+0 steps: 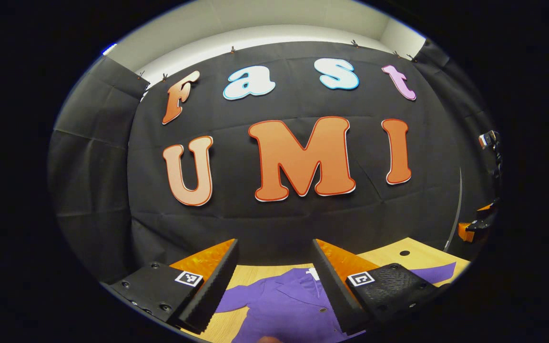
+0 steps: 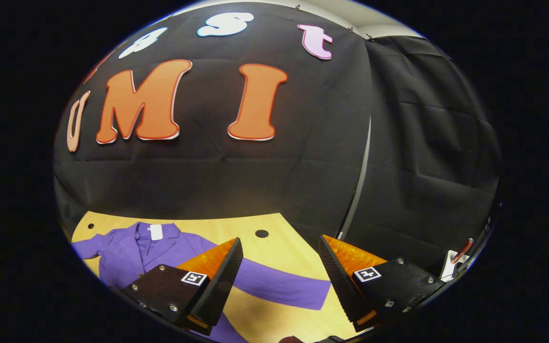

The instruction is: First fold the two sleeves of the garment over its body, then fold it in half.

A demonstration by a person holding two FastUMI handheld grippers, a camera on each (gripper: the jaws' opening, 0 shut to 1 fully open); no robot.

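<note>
A purple collared garment (image 1: 279, 305) lies flat on the wooden table (image 1: 393, 255), with a white tag at its neck. My left gripper (image 1: 274, 267) hovers open above the collar area, nothing between its fingers. In the right gripper view the garment (image 2: 127, 252) spreads at the lower left, and one sleeve (image 2: 279, 286) stretches out to the right across the table (image 2: 236, 226). My right gripper (image 2: 279, 267) hangs open above that sleeve, holding nothing. The lower part of the garment is hidden below both views.
Black cloth walls close the booth behind and beside the table. Small round holes (image 2: 261, 234) dot the tabletop. A pale pole (image 2: 358, 186) runs down the corner of the walls. An orange and black device (image 1: 477, 224) sits at the far right edge.
</note>
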